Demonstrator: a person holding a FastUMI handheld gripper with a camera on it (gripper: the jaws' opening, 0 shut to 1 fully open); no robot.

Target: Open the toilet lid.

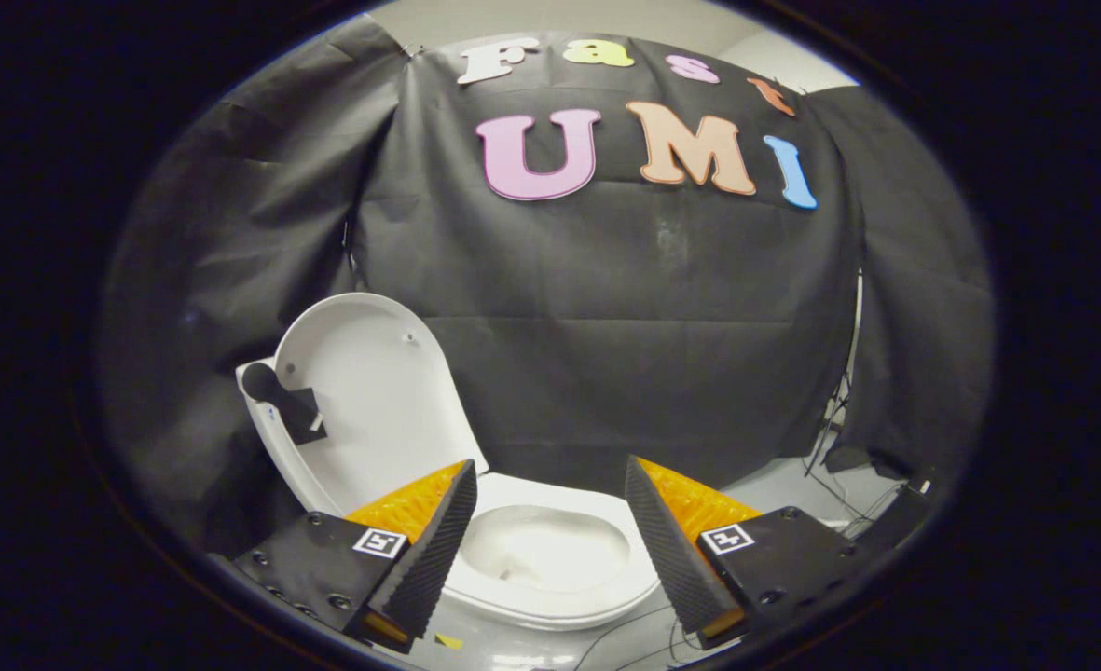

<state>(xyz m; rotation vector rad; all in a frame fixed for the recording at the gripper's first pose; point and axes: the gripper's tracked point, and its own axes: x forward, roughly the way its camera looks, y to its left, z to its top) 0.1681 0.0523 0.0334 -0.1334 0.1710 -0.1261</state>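
The gripper [550, 485] is held open, nothing between its fingers. The lid [364, 391] is raised upright, beyond the left finger. The bowl [550, 554] is seen between and below the fingers, uncovered.

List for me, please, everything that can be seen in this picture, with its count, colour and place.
raised oval plastic toilet lid: one, white, standing upright at the back left of the bowl, beyond the left finger.
toilet seat ring: one, white, lying flat around the bowl, seen between and just ahead of the fingers.
toilet bowl: one, white, open, inside the seat.
toilet tank: one, white, behind the lid, with a dark piece on it.
cloth wall: black, behind the toilet.
cables: several, dark, on the floor at the right by the cloth.
floor: pale grey, around the toilet.
gripper: one, fingers apart over the bowl, holding nothing.
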